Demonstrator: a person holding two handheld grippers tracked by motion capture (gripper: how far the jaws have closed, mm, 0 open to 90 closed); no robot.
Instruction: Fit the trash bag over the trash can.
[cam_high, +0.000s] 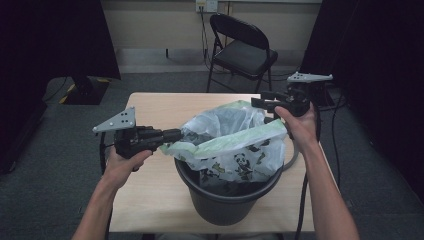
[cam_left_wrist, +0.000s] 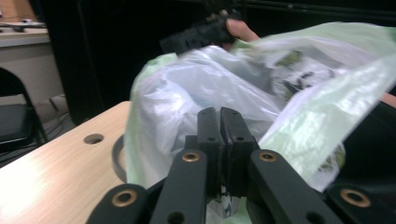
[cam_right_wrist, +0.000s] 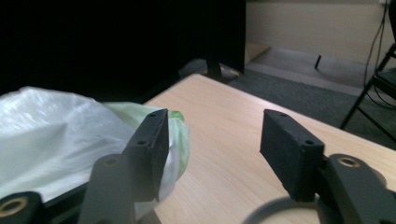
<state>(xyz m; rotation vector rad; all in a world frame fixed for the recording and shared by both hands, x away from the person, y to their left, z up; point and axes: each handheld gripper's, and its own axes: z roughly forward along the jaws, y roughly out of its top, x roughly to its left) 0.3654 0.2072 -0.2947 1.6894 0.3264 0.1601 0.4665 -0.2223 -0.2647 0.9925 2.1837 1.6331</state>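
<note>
A thin plastic bag (cam_high: 230, 137), white and pale green with panda prints, lies bunched over the mouth of a black bucket (cam_high: 225, 202) near the table's front edge. My left gripper (cam_high: 176, 135) reaches in level from the left and is shut on the bag's left edge. In the left gripper view its jaws (cam_left_wrist: 220, 119) stand pressed together with the bag (cam_left_wrist: 177, 93) gathered around them. My right gripper (cam_high: 260, 103) hovers open above the bag's far right corner. Its jaws (cam_right_wrist: 217, 140) stand wide apart over bare wood, with the bag (cam_right_wrist: 60, 135) just left of the left pad.
The bucket stands on a light wooden table (cam_high: 150, 195). Its grey handle (cam_high: 294, 152) hangs off the right side. A black folding chair (cam_high: 245, 50) stands behind the table. Dark curtains close in both sides. Cables trail from the right gripper down the right edge.
</note>
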